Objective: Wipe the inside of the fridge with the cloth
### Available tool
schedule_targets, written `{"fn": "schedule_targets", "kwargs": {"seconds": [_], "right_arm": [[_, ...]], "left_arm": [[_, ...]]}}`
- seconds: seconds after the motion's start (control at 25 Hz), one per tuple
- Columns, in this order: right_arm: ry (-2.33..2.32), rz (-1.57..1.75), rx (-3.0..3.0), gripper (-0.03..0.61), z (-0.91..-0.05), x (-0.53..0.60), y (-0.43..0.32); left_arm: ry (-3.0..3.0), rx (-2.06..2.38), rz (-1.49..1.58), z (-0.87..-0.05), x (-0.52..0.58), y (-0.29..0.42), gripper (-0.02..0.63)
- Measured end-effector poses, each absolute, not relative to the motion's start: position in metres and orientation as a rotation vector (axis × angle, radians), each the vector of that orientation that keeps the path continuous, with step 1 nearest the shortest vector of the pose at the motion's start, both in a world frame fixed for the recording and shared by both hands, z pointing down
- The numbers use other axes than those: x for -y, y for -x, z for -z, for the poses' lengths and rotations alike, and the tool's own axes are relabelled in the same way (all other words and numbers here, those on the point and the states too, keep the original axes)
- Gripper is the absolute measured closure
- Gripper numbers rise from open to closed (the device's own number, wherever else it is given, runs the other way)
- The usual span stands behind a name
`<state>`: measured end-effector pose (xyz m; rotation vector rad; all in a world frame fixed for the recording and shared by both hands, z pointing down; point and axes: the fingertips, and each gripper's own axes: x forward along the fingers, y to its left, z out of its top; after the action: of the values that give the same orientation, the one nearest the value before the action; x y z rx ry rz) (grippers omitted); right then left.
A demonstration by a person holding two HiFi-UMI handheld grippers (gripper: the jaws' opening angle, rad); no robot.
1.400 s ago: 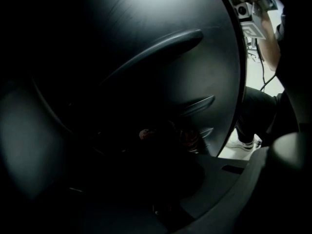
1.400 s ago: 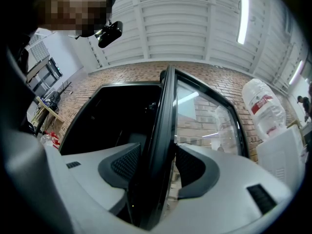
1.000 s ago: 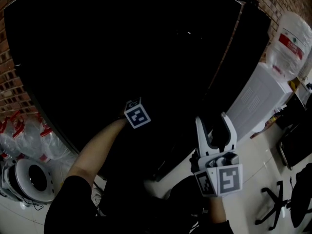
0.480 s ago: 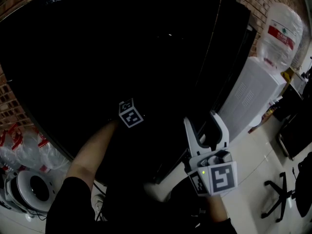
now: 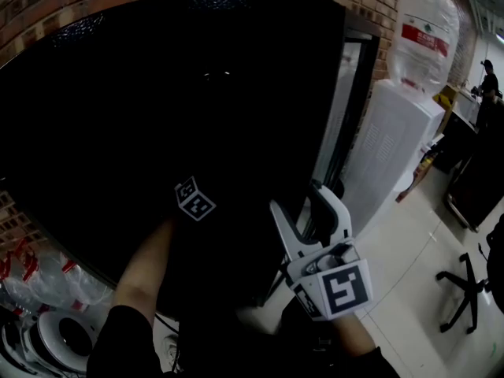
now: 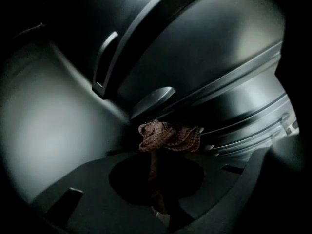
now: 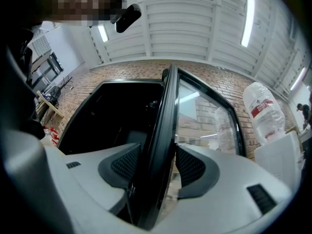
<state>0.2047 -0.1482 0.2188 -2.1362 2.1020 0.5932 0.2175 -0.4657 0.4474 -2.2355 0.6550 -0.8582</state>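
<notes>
The fridge (image 5: 118, 116) interior is lost in darkness.

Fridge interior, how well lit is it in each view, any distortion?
Head view: black fridge interior is nearly featureless black. Left gripper view: dim and greyish, yet the crumpled brown cloth is readable. Right gripper view: bright, fisheye bows the black-framed glass fridge door.

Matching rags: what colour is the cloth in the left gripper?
Brown cloth, clearest in the left gripper view.

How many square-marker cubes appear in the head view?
2. One cube is above the left forearm, against the dark fridge; the other is on the right gripper, clamped on the fridge door. None seems hidden.
</notes>
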Motion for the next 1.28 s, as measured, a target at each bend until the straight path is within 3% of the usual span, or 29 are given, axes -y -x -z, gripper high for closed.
{"fn": "schedule_targets", "kwargs": {"seconds": [0.56, 0.92, 1.28], "right_arm": [[2.107, -0.570, -2.131, 0.365, -0.217, 0.144, -0.209], [2.070, -0.550, -2.128, 0.365, -0.217, 0.142, -0.210], [2.038, -0.530, -2.157, 0.365, -0.218, 0.141, -0.214]], "left_arm": [[2.478, -0.881, 0.704, -0.423, 0.474, -0.189, 0.572], [2.722, -1.160, 0.136, -0.340, 0.450, -0.134, 0.572], [2.791, -1.109, -0.474, -0.199, 0.422, -0.127, 0.572]]}}
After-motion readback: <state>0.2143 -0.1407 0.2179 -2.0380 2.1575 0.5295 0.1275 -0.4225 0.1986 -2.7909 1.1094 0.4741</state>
